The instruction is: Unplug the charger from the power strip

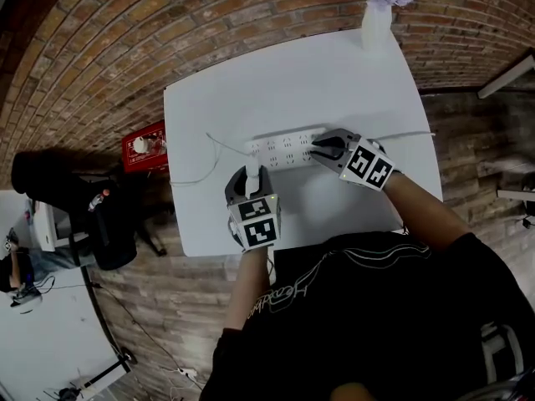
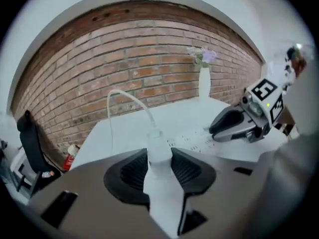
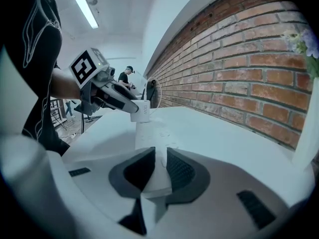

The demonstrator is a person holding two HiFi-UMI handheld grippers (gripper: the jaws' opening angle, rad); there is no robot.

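A white power strip (image 1: 284,149) lies across the middle of the white table (image 1: 251,82). My right gripper (image 1: 328,149) is shut on its right end, and in the right gripper view the strip (image 3: 149,133) runs away from between the pads. My left gripper (image 1: 251,189) is shut on the white charger (image 1: 252,174) at the strip's left end. In the left gripper view the charger (image 2: 158,151) sits between both pads, its thin white cable (image 2: 127,99) arching up and to the left. I cannot tell whether its pins are still in the socket.
A white vase (image 1: 376,23) with pale purple flowers stands at the table's far edge against the brick wall. The strip's own cord (image 1: 410,134) runs off the right side. A red box (image 1: 144,146) and a black chair (image 1: 109,215) stand on the floor to the left.
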